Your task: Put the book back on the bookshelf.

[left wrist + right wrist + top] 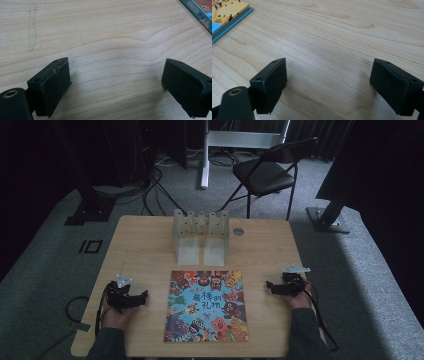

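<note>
left gripper: fingers apart, nothing between, book to their right | right gripper: fingers apart, over bare desk, book near

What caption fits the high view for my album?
Two open grippers, left gripper and right gripper, flank a colourful picture book on the wooden table.

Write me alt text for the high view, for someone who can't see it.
A colourful picture book lies flat on a wooden table, with a person's left gripper and right gripper resting open on the bare wood either side of it. Behind the book stands a pale translucent rack; a black folding chair stands on the carpet beyond the table.
</note>
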Action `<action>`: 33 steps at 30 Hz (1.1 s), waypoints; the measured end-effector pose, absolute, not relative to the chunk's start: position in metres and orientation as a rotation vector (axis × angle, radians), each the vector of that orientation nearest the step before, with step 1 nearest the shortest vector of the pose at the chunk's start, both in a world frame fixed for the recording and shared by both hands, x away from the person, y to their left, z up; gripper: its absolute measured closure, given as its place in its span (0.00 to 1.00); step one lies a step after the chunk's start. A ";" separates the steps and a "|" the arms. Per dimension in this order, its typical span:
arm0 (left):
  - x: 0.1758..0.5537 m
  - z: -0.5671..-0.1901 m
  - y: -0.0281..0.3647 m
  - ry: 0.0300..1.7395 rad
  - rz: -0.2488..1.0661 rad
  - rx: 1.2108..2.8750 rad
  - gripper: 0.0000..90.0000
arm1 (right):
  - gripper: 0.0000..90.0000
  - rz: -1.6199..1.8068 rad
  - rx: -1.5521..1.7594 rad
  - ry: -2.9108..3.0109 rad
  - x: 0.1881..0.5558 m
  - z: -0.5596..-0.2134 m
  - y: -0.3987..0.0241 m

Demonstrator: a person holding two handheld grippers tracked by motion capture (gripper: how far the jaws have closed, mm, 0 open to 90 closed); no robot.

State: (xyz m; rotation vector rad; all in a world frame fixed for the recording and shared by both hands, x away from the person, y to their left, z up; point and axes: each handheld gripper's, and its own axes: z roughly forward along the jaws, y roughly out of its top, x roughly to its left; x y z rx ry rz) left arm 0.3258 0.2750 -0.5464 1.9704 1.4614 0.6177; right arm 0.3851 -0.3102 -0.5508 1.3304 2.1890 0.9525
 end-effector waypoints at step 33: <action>0.311 -0.537 0.250 1.237 0.536 2.036 0.44 | 0.29 0.966 1.307 2.202 0.384 -0.548 -0.300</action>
